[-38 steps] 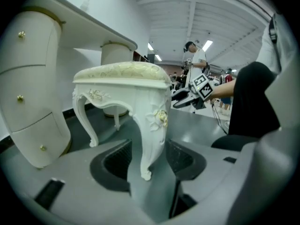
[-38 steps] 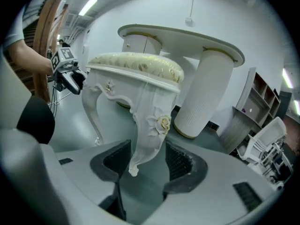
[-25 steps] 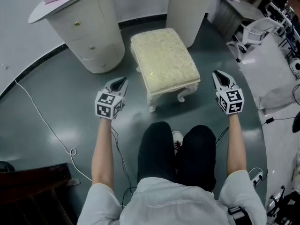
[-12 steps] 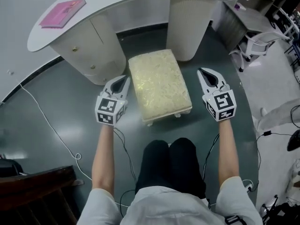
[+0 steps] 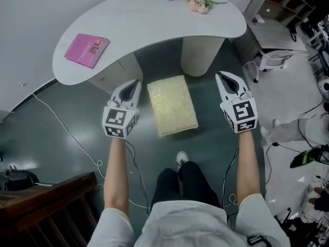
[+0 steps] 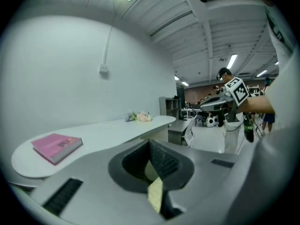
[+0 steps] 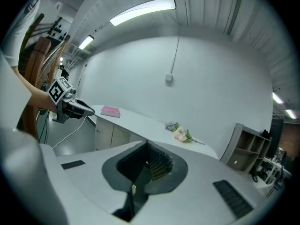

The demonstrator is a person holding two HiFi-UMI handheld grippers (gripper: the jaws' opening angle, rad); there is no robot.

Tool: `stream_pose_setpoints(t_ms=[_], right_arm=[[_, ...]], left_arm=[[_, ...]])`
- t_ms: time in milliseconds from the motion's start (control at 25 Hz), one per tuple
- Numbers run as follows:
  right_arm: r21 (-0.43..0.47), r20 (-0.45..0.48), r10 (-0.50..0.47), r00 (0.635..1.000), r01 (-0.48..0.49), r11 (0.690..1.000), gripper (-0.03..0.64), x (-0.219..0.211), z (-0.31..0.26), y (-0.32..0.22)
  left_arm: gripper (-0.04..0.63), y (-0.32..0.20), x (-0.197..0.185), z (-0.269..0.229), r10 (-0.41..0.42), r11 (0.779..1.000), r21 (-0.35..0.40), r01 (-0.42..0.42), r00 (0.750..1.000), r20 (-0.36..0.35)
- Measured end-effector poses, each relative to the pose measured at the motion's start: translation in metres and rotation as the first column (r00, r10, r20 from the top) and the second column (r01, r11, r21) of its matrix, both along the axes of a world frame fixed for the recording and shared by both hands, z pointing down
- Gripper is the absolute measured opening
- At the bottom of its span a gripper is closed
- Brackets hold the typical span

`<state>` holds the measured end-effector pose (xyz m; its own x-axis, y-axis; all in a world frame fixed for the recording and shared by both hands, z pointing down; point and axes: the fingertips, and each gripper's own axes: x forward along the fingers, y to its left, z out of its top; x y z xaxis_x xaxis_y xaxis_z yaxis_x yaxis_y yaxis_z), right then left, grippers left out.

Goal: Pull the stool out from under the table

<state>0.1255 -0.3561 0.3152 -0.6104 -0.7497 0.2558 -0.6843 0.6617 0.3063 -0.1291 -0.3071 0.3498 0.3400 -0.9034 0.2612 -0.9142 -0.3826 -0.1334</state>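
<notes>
The stool [image 5: 172,104], with a cream cushion, stands on the dark floor just in front of the white curved table [image 5: 154,24], between the table's two pedestals. My left gripper [image 5: 133,84] hangs in the air to the stool's left, shut and empty. My right gripper [image 5: 223,77] is held to the stool's right, also shut on nothing. Both are well above the stool and touch nothing. In the left gripper view the shut left gripper [image 6: 151,143] points over the tabletop [image 6: 108,132]. The right gripper view shows the right gripper [image 7: 147,144] closed the same way.
A pink book [image 5: 86,50] and a bunch of flowers [image 5: 193,1] lie on the table. A white chair [image 5: 272,60] and a grey desk [image 5: 275,30] stand to the right. A cable [image 5: 67,133] runs over the floor at left, near dark wooden furniture [image 5: 46,210].
The person has stood up, and both grippers have risen high above the stool. The stool stays on the floor and looks smaller; the whole tabletop has come into view.
</notes>
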Motion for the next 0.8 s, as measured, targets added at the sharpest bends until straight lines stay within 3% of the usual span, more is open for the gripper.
stream_pose_setpoints(t_ms=[360,800], right_arm=[[0.033,-0.006,-0.013,1.0,0.013,0.999,0.015,-0.012,-0.144,0.03],[0.119,-0.046,-0.017,0.999,0.023,0.993,0.015,-0.021,-0.26,0.16]], left_arm=[[0.018,0.035,-0.003,-0.142,-0.001,0.999,0.038,-0.001,0.999,0.053],[0.018,0.158,0.011,-0.263,0.059,0.987,0.144,-0.071,0.994,0.087]])
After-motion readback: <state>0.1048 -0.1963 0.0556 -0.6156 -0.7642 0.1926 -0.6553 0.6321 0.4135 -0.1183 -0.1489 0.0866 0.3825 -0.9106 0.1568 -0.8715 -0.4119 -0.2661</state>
